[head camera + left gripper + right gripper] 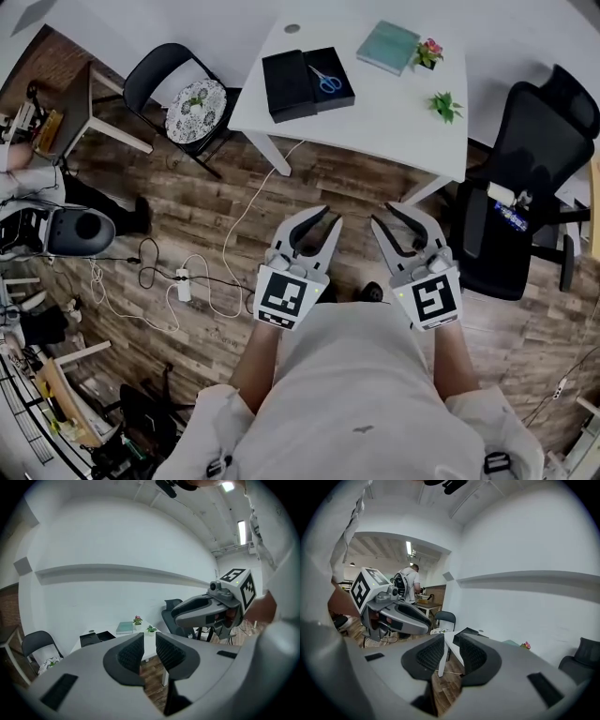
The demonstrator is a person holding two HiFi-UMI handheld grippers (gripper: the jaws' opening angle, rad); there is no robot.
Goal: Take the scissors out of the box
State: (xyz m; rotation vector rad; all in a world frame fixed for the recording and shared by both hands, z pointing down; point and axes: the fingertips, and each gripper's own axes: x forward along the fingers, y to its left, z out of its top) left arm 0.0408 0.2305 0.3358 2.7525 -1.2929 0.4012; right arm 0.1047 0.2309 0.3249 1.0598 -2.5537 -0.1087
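The scissors (328, 82), with blue handles, lie in the open black box (307, 82) on the white table (394, 117) far ahead in the head view. The box's lid rests beside its left side. Both grippers hang over the wooden floor, well short of the table. My left gripper (329, 217) is open with nothing between its pads, and so is my right gripper (383, 215). In the left gripper view the box (96, 638) shows small beyond the jaws (150, 645), and the scissors cannot be made out there. The right gripper (449, 645) points toward the table's left end.
On the table lie a teal book (387, 47), a pink flower pot (428, 52) and a small green plant (444, 105). A black chair with a floral cushion (192, 103) stands left of the table, an office chair (525, 187) right. Cables and a power strip (183, 281) lie on the floor.
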